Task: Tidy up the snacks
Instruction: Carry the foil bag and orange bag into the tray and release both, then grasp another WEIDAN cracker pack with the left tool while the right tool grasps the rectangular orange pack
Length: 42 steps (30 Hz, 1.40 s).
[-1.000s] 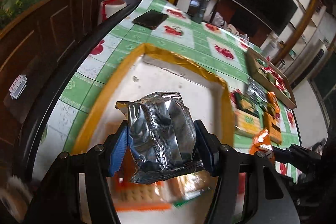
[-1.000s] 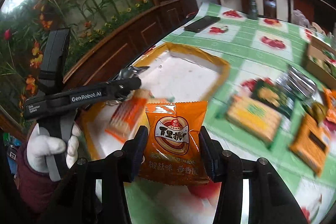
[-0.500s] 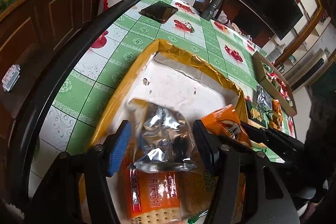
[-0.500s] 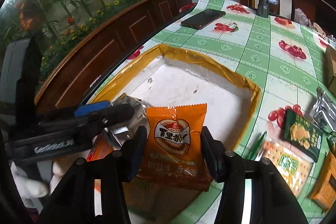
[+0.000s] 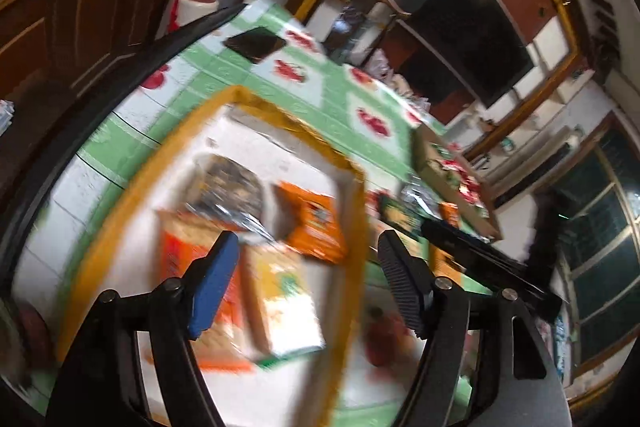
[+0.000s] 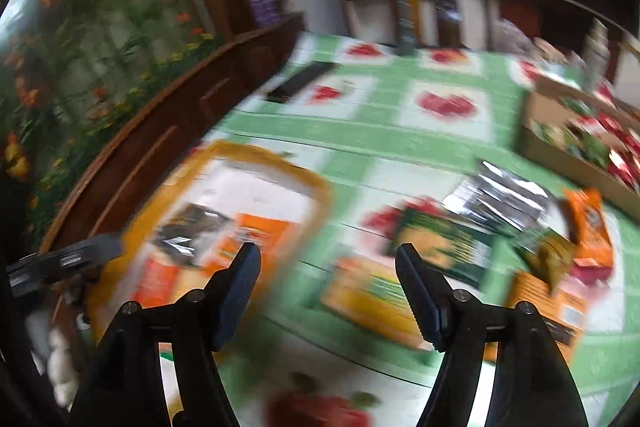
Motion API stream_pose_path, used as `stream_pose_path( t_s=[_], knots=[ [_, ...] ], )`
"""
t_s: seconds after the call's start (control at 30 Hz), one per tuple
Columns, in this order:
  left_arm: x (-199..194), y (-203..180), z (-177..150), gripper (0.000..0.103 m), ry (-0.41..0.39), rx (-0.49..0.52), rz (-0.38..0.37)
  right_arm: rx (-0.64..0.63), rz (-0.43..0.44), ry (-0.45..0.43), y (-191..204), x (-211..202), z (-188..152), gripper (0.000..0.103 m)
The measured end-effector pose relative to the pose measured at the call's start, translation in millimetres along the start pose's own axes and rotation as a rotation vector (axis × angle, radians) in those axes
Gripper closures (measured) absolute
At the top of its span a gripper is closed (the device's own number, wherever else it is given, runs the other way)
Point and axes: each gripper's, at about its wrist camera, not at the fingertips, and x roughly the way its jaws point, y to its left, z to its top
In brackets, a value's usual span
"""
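**Snacks dropped in the box, both grippers empty**

Both pictures are very blurry, so no words on any packet can be read.

The left gripper (image 5: 306, 265) has its jaws opening, and nothing is between them. Below it sits the white box with a yellow rim (image 5: 256, 105). Inside the box lie a silver packet (image 5: 228, 191), an orange packet (image 5: 314, 223) and some cracker packs (image 5: 280, 303), all smeared by the blur. Part of the right gripper shows as a dark bar on the right side.

The right gripper (image 6: 326, 279) has its jaws opening too, with nothing between them. It hangs over the green checked tablecloth (image 6: 360, 139), just right of the box. More snacks lie on the cloth to the right: a green pack (image 6: 444, 247), silver packets (image 6: 500, 195) and an orange bag (image 6: 590, 235). A brown cardboard tray (image 6: 560, 155) at the far right is cut off by the edge. A dark phone (image 6: 300, 83) lies at the far side.
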Motion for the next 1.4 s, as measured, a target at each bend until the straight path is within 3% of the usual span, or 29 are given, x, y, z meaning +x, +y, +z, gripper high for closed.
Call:
stream_pose_path(
  t_s=[0.13,0.3,0.47,0.6,0.8,0.87,0.9,0.97,1.13,1.27,1.4],
  knots=[
    [-3.6,-16.5,-20.7,0.031,0.003,0.01,-0.037,0.084,-0.003,0.046,-28.4,13.7,-7.8,0.031],
    [-1.7,-27.7,-36.5,0.031,0.04,0.022,-0.048,0.037,-0.03,0.065,-26.4,36.0,1.2,0.031],
    [-4.8,-26.2,-42.3,0.031,0.046,0.021,-0.048,0.101,0.034,0.177,-37.6,54.6,-16.0,0.03],
    [-0.8,-21.1,-45.3,0.031,0.054,0.005,-0.054,0.079,0.099,0.22,-28.4,41.1,-32.7,0.031],
    [3.8,-25.5,-54.9,0.031,0.08,0.016,-0.059,-0.052,-0.031,0.156,0.7,42.4,-33.4,0.031],
    [0.8,-27.7,-56.8,0.031,0.078,0.03,-0.049,-0.073,-0.06,0.16,5.5,50.3,-33.5,0.036],
    [-0.3,-27.8,-57.3,0.031,0.076,0.032,-0.045,-0.078,-0.082,0.164,6.2,51.9,-35.0,0.053],
    [-1.5,-27.5,-57.6,0.031,0.074,0.032,-0.041,-0.049,-0.104,0.15,4.7,47.4,-40.5,0.055],
    [2.9,-33.0,-58.5,0.031,0.083,0.044,-0.055,0.083,-0.024,0.173,-2.0,20.3,-66.4,0.052],
    [8.5,-44.5,-63.5,0.031,0.109,0.084,-0.059,0.135,0.171,0.175,-20.0,-10.0,-84.1,0.049],
    [13.0,-56.4,-67.8,0.031,0.124,0.117,-0.057,0.173,0.087,0.033,-73.8,-51.0,-80.5,0.037]
  ],
)
